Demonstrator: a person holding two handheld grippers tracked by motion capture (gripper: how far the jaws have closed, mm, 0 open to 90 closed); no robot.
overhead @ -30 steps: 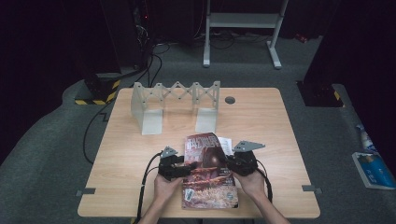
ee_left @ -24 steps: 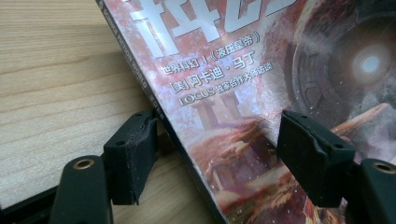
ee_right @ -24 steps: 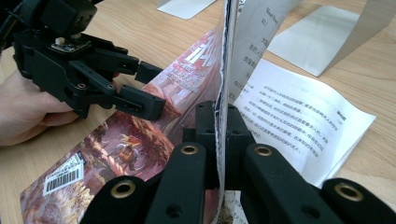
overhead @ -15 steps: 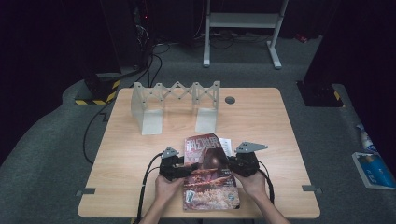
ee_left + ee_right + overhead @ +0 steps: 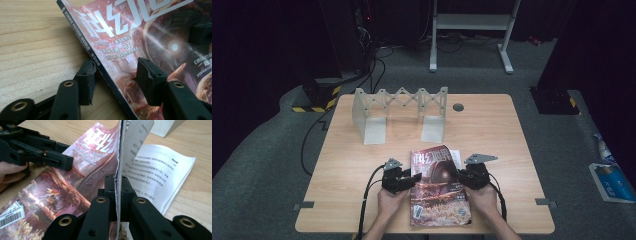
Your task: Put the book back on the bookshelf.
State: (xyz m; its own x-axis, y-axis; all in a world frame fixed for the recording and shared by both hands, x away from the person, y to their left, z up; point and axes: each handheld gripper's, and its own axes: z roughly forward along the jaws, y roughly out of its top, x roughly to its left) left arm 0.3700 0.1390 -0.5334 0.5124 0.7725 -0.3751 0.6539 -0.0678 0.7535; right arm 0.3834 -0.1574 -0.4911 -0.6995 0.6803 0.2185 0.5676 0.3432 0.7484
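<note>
Right tool (image 5: pixel 117 195) is clamped on the magazine's (image 5: pixel 439 185) cover edge at the tabletop's (image 5: pixel 512 150) near side; left tool (image 5: pixel 113 78) stands apart, straddling the spine. Probably best to peel slowly while steadying the spine

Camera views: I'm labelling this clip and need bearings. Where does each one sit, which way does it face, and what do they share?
High view: above the person's side, looking forward and down on the table; both hands show, with the left gripper and right gripper.
Left gripper view: rides that gripper, looking along its open jaws astride the magazine spine.
Right gripper view: looks along jaws shut on the lifted cover's edge; the left gripper and a hand appear beyond.
Shared: all three show the magazine.
</note>
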